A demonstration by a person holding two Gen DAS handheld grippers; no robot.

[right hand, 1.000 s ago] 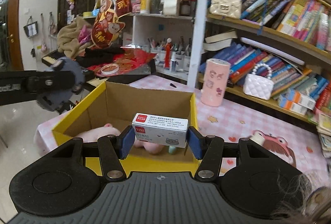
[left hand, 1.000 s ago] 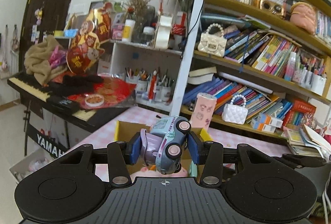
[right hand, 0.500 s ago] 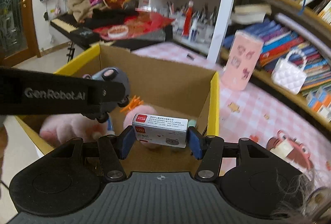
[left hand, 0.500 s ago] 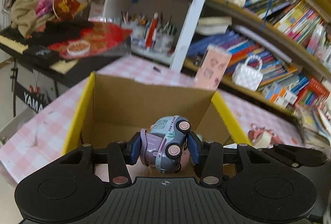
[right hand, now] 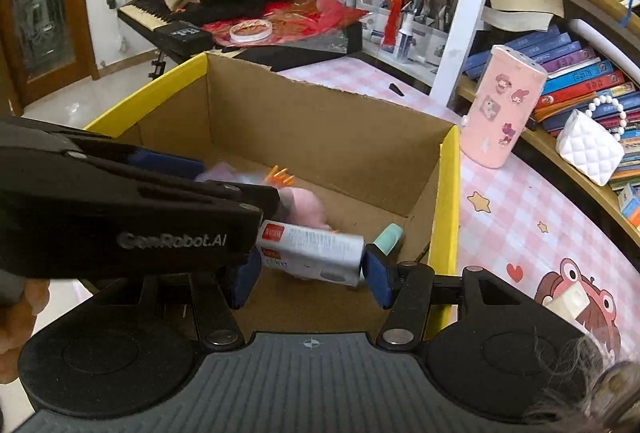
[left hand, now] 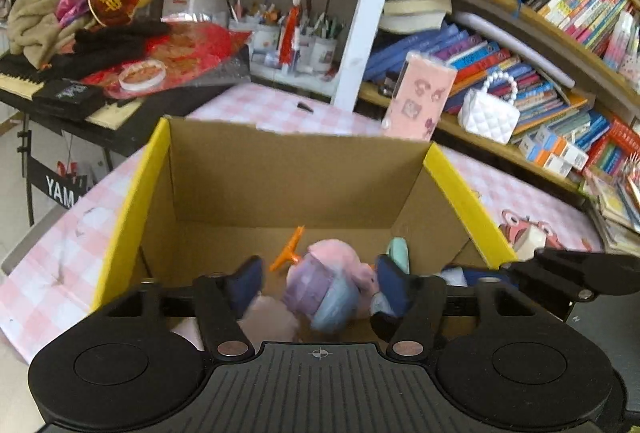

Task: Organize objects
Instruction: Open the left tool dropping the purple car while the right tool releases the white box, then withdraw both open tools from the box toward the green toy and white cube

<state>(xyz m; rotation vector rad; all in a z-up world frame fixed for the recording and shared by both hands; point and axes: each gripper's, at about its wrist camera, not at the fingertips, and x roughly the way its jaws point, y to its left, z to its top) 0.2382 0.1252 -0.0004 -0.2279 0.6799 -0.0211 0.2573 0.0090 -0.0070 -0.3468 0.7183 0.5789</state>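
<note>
Big cardboard box (left hand: pixel 288 185) with yellow rims sits on the pink checked table (right hand: pixel 532 201). Left gripper (left hand: pixel 318 283) is opening over it, jaws apart, and the blurry toy car (left hand: pixel 320 293) looks loose between them. Right gripper (right hand: pixel 308 273) is easing open too; small white carton (right hand: pixel 310 253) is between its pads, maybe still touching.
</note>
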